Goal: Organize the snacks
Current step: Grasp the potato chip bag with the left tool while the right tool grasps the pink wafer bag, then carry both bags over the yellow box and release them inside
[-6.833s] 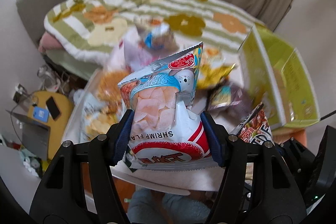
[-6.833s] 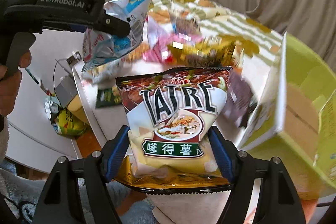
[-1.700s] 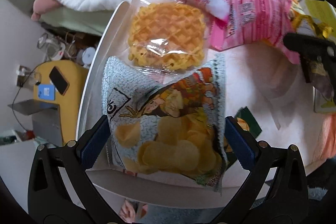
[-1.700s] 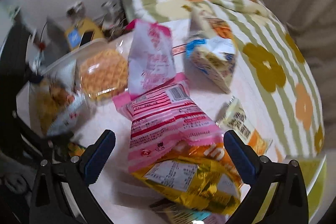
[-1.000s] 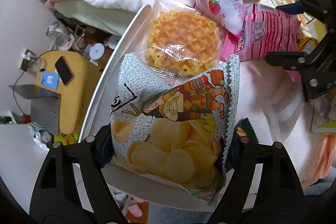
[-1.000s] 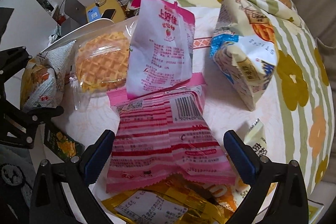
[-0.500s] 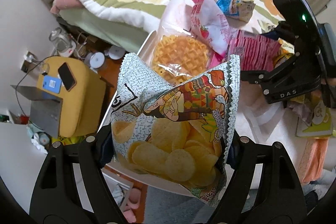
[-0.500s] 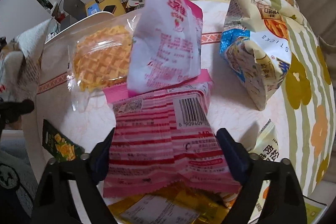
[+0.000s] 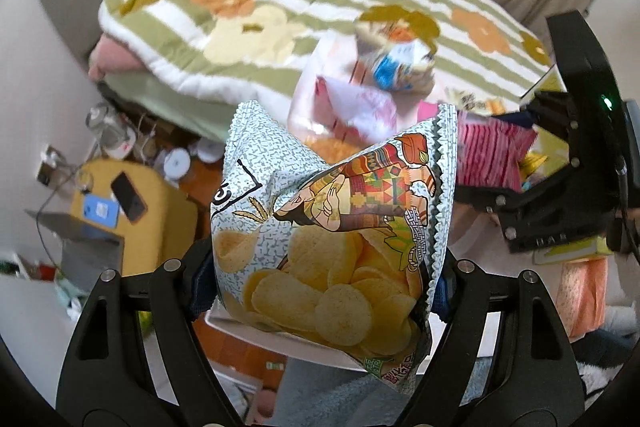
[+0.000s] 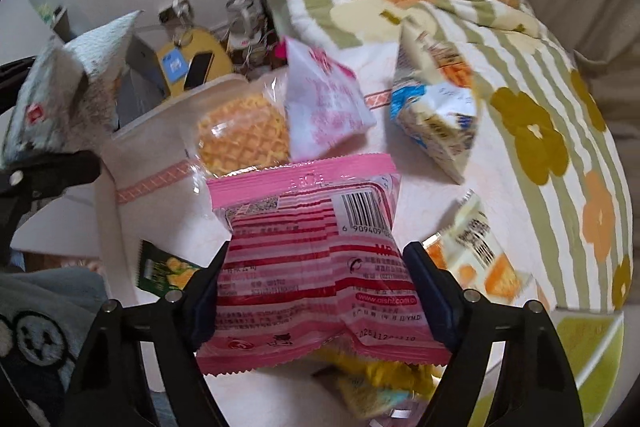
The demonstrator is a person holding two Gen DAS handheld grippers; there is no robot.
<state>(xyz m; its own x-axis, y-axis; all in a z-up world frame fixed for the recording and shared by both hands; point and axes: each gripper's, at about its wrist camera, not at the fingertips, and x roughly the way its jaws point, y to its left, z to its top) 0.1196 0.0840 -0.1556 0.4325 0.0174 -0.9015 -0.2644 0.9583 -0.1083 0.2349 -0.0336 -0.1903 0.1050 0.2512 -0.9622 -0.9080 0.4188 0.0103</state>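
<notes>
Both bags came up off the surface [image 10: 168, 211]: left tongs [image 9: 320, 279] clamped the chips bag [image 9: 332, 227], right tongs [image 10: 316, 291] clamped the pink bag [image 10: 316, 267], just below the waffle [image 10: 244, 135].

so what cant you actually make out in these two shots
- Left wrist: the waffle pack is mostly behind the chip bag; the far snacks are motion-blurred.
- Left wrist: the left gripper pads sit behind the bag.
- Right wrist: the yellow packet lies under the pink striped bag, label unreadable.
</notes>
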